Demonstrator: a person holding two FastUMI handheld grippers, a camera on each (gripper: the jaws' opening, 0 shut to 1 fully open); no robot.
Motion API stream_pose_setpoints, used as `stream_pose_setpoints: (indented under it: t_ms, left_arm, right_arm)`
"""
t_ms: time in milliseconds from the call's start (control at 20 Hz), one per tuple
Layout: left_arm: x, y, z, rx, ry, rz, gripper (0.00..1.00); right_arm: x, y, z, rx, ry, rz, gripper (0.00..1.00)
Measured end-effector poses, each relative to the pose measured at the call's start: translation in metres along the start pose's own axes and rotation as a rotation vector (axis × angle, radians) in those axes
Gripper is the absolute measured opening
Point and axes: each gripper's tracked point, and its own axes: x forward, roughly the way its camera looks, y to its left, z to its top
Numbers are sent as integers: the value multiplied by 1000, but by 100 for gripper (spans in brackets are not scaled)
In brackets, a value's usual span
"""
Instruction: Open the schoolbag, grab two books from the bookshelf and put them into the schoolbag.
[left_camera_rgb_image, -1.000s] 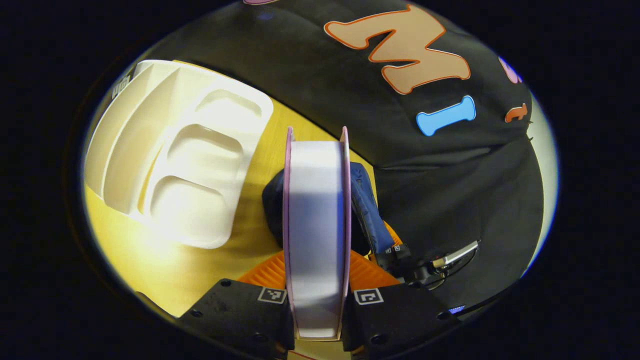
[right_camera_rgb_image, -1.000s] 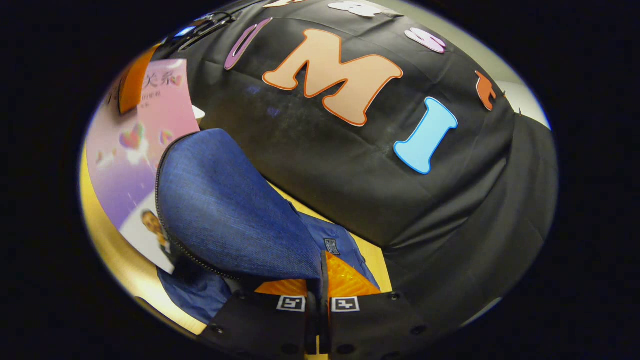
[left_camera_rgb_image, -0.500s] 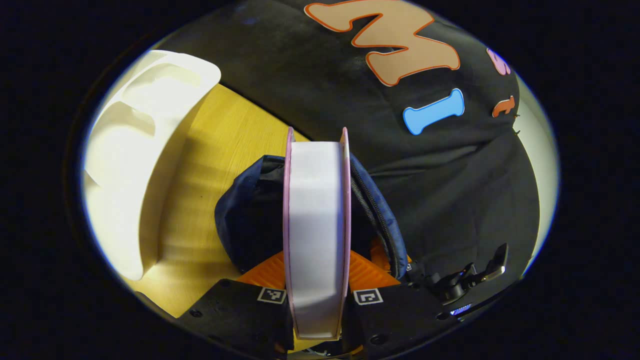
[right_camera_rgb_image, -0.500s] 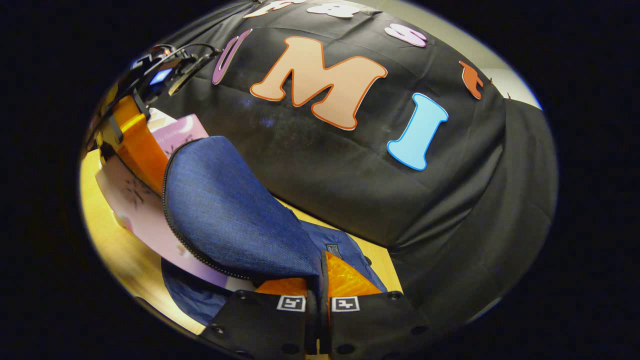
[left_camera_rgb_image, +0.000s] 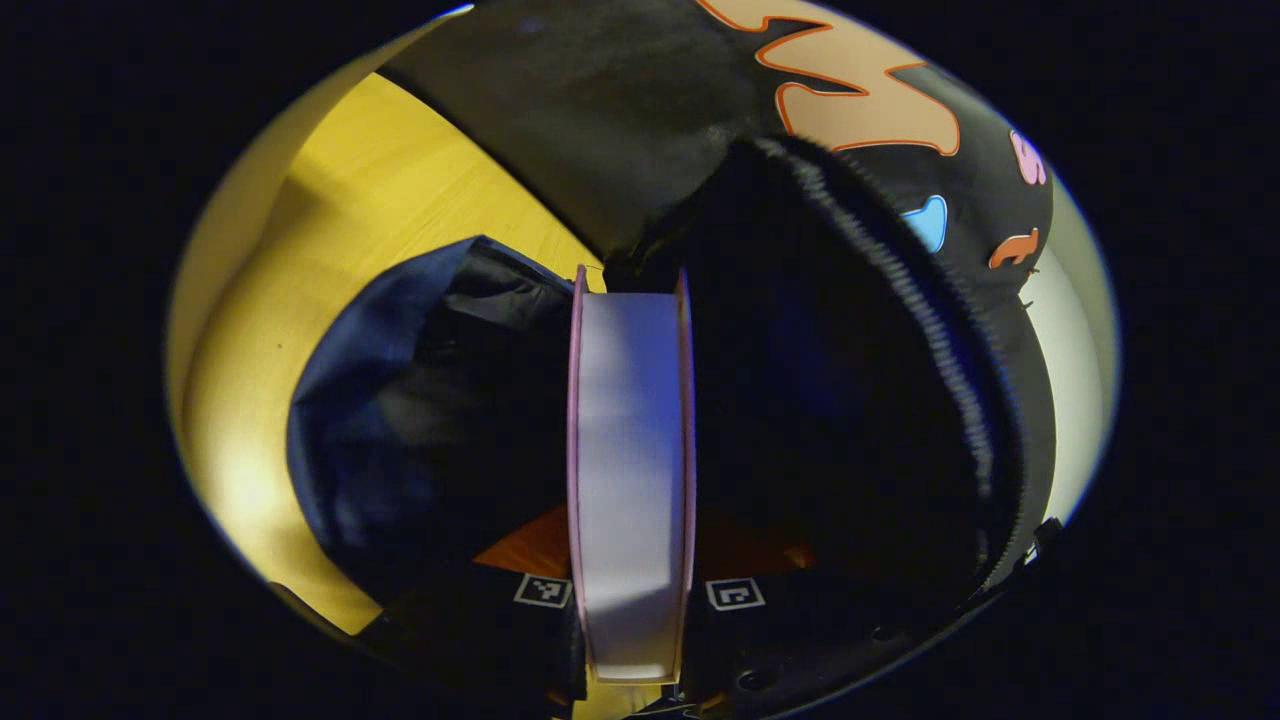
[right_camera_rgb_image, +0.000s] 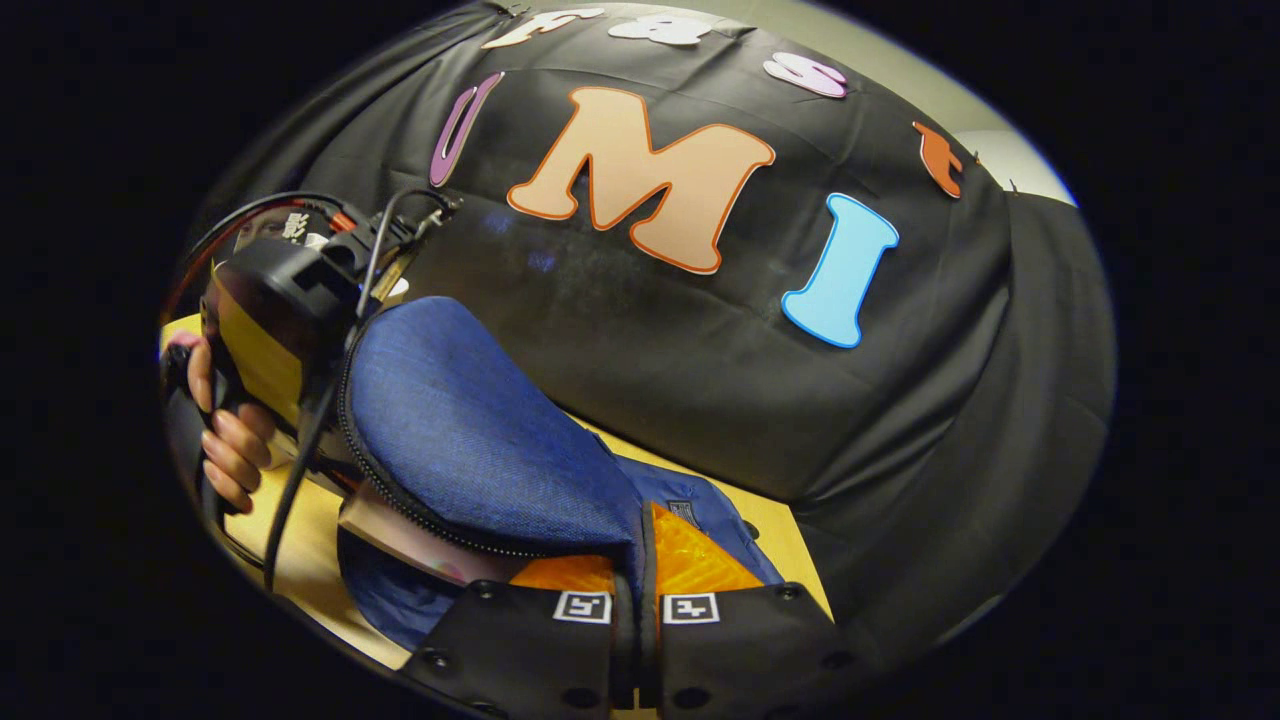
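Note:
A book (left_camera_rgb_image: 630, 450) with pink covers and a pale page edge stands upright, and my left gripper (left_camera_rgb_image: 632, 545) is shut on it. The book sits in the dark mouth of the blue schoolbag (left_camera_rgb_image: 360, 430), whose zipper edge (left_camera_rgb_image: 940, 340) arches to its right. In the right gripper view my right gripper (right_camera_rgb_image: 640, 565) is shut on the schoolbag's blue flap (right_camera_rgb_image: 470, 450) and holds it raised. Under that flap a corner of the book (right_camera_rgb_image: 400, 525) shows. The left gripper (right_camera_rgb_image: 285, 295) and the hand (right_camera_rgb_image: 225, 440) holding it are at the far left, above the bag.
The bag lies on a yellow wooden table (left_camera_rgb_image: 340, 210), close to the black cloth wall (right_camera_rgb_image: 700, 380) behind it. A black cable (right_camera_rgb_image: 300, 450) hangs from the left gripper beside the flap.
My left gripper has carried the book down and forward into the bag's opening, and the white tray has slid out of its view. My right gripper has kept the flap raised.

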Motion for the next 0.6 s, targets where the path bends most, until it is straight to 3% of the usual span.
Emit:
stream_pose_setpoints:
  t_ms: [250, 350, 450, 500, 600]
  left_arm:
    - [25, 19, -1, -52, 0, -7, 37]
    - [32, 31, -1, -69, -6, 39, 36]
    - [33, 44, -5, -66, 13, 90, 45]
    - [30, 47, -5, -56, 15, 114, 55]
    - [25, 61, -7, -13, 29, 202, 63]
  right_arm:
    - [3, -1, -2, 19, 3, 0, 5]
    - [5, 2, -4, 17, 6, 3, 5]
    - [5, 2, -6, 13, 6, 2, 5]
    - [5, 2, -6, 18, 6, 1, 3]
    - [7, 1, -7, 32, 9, 0, 3]
